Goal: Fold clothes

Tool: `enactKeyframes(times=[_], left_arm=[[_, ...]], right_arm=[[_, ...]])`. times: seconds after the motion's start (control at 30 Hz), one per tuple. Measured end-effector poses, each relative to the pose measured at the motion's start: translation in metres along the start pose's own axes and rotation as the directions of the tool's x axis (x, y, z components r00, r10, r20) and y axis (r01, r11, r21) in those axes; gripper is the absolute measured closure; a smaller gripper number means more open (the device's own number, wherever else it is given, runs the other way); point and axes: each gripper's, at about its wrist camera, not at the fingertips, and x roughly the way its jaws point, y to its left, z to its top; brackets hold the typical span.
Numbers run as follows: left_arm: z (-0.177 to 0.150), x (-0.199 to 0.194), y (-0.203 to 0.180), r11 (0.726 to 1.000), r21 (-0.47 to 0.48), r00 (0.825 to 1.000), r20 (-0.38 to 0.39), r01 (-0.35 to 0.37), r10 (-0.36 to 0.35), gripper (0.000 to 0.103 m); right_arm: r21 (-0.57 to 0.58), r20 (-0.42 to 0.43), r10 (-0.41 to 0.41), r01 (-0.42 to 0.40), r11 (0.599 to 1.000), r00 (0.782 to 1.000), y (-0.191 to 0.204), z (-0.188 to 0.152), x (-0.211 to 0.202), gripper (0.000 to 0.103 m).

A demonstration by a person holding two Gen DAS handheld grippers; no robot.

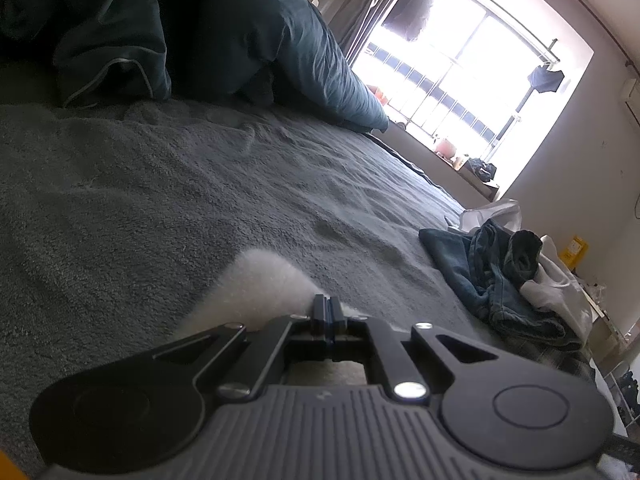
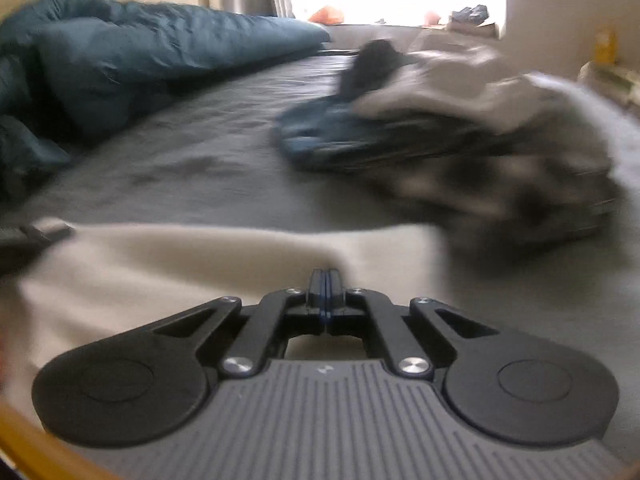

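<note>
Grey bedding (image 1: 168,184) is spread under both tools. Nearest, the left gripper (image 1: 329,307) and right gripper (image 2: 325,285) are each seen pinched together on a white garment (image 2: 192,264), apparently mid-fold; an even carry-over is called for next. Farther off, unfolded clothes (image 1: 504,272) are heaped.

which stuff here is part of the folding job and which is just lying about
Job: white garment, left gripper, right gripper, both shut on it; pile of unfolded clothes.
Lying about: blue duvet, grey bedsheet, windowsill clutter.
</note>
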Motion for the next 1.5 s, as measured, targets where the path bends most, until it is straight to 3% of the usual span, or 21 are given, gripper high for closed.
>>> enactKeyframes(times=[0.1, 0.23, 0.3, 0.37, 0.43, 0.53, 0.6, 0.7, 0.8, 0.9, 0.97, 1.07, 1.13, 1.2, 1.23, 1.27, 1.3, 1.37, 1.43, 1.5], left_arm=[[0.0, -0.001, 0.0, 1.0, 0.001, 1.0, 0.002, -0.003, 0.003, 0.1], [-0.001, -0.002, 0.0, 1.0, -0.002, 1.0, 0.003, 0.0, 0.0, 0.1], [-0.001, -0.002, 0.001, 1.0, -0.006, 1.0, 0.001, 0.002, -0.002, 0.1], [-0.001, -0.001, -0.001, 1.0, 0.007, 1.0, -0.001, -0.008, 0.008, 0.1], [-0.001, -0.001, -0.002, 1.0, 0.012, 1.0, -0.001, -0.008, 0.008, 0.1], [-0.002, -0.001, -0.002, 1.0, 0.012, 1.0, -0.002, -0.005, 0.005, 0.1], [0.0, -0.001, -0.001, 1.0, 0.004, 1.0, -0.009, 0.0, 0.0, 0.1], [0.007, -0.009, 0.002, 0.999, -0.029, 1.0, 0.001, 0.026, -0.026, 0.101], [0.013, -0.024, -0.018, 0.994, 0.082, 0.996, 0.043, 0.075, -0.079, 0.101], [0.011, -0.004, -0.04, 0.969, 0.11, 0.97, -0.13, 0.22, -0.206, 0.099], [0.006, 0.019, -0.032, 0.982, 0.061, 0.963, -0.217, 0.176, -0.159, 0.101], [0.018, 0.016, 0.008, 0.986, -0.095, 0.972, -0.175, 0.139, -0.154, 0.1], [0.03, -0.001, 0.025, 0.996, -0.076, 0.995, -0.09, 0.037, -0.044, 0.1], [0.04, -0.014, 0.053, 0.986, -0.167, 0.998, -0.057, 0.017, -0.027, 0.1], [0.043, -0.022, 0.062, 0.979, -0.202, 0.999, -0.036, -0.02, 0.013, 0.101], [0.046, -0.031, 0.063, 0.979, -0.176, 0.994, -0.005, -0.105, 0.106, 0.101], [0.049, -0.038, 0.063, 0.978, -0.16, 0.99, 0.026, -0.136, 0.142, 0.101], [0.053, -0.05, 0.06, 0.984, -0.163, 0.994, 0.073, -0.074, 0.087, 0.101], [0.055, -0.058, 0.046, 0.989, -0.142, 0.995, 0.095, 0.034, -0.021, 0.1], [0.052, -0.058, 0.022, 0.992, -0.058, 0.993, 0.062, 0.108, -0.104, 0.092]], right_arm=[[-0.021, 0.045, -0.117, 0.118, 0.993, 0.992, -0.005, 0.006, -0.021, 0.103], [-0.078, 0.103, 0.034, -0.026, 0.997, 0.994, 0.031, 0.023, -0.03, 0.103], [-0.149, 0.073, 0.085, -0.074, 0.986, 0.994, 0.058, 0.024, -0.013, 0.103], [-0.218, -0.006, 0.107, -0.106, 0.97, 0.994, 0.081, 0.022, 0.014, 0.103], [-0.321, -0.018, 0.002, -0.008, 0.947, 1.0, 0.085, 0.009, 0.041, 0.103], [-0.163, 0.005, -0.01, 0.011, 0.987, 1.0, 0.034, 0.007, 0.042, 0.103], [-0.053, -0.003, 0.019, -0.019, 0.998, 1.0, 0.005, 0.006, 0.031, 0.103], [-0.064, 0.027, -0.021, 0.023, 0.998, 0.999, 0.003, -0.006, 0.017, 0.103], [-0.088, 0.071, -0.048, 0.054, 0.995, 0.996, 0.005, -0.02, 0.015, 0.103], [-0.094, 0.082, -0.058, 0.066, 0.993, 0.995, 0.005, -0.021, 0.012, 0.103], [-0.106, 0.086, -0.062, 0.07, 0.992, 0.994, 0.007, -0.021, 0.012, 0.103], [-0.114, 0.09, -0.057, 0.067, 0.991, 0.994, 0.008, -0.021, 0.013, 0.103], [-0.118, 0.092, -0.057, 0.067, 0.991, 0.994, 0.008, -0.021, 0.014, 0.103], [-0.126, 0.094, -0.063, 0.074, 0.989, 0.994, 0.01, -0.021, 0.014, 0.103], [-0.134, 0.096, -0.069, 0.081, 0.988, 0.993, 0.012, -0.022, 0.014, 0.103], [-0.143, 0.099, -0.075, 0.089, 0.986, 0.992, 0.014, -0.023, 0.015, 0.103], [-0.146, 0.103, -0.077, 0.091, 0.985, 0.992, 0.015, -0.022, 0.013, 0.103], [-0.15, 0.112, -0.077, 0.094, 0.984, 0.991, 0.016, -0.021, 0.01, 0.103], [-0.122, 0.129, -0.064, 0.08, 0.989, 0.99, 0.013, -0.019, -0.002, 0.103], [-0.074, 0.16, -0.082, 0.094, 0.993, 0.984, 0.005, -0.02, -0.019, 0.102]])
